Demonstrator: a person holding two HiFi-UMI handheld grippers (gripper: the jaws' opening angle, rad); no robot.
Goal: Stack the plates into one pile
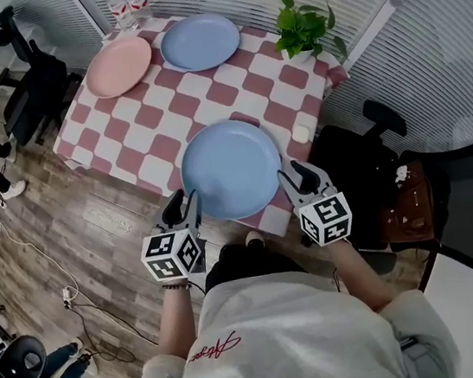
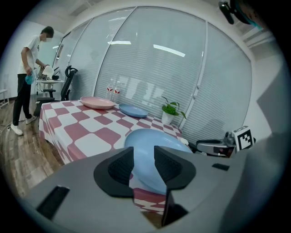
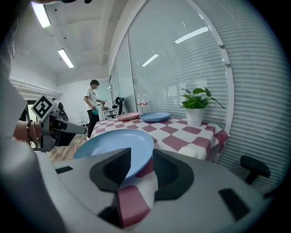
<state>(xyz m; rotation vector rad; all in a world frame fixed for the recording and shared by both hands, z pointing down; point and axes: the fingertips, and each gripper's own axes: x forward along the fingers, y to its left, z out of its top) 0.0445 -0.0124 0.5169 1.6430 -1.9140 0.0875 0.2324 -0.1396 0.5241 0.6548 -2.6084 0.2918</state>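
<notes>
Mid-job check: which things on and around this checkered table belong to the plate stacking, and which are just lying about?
Part of the job:
near blue plate
far blue plate
pink plate
left gripper and right gripper, both open

Just lying about:
potted plant
water bottles
small white object at the table's edge
black office chair

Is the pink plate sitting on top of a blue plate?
No, the pink plate lies right on the checked cloth, beside the far blue plate, not on it.
</notes>
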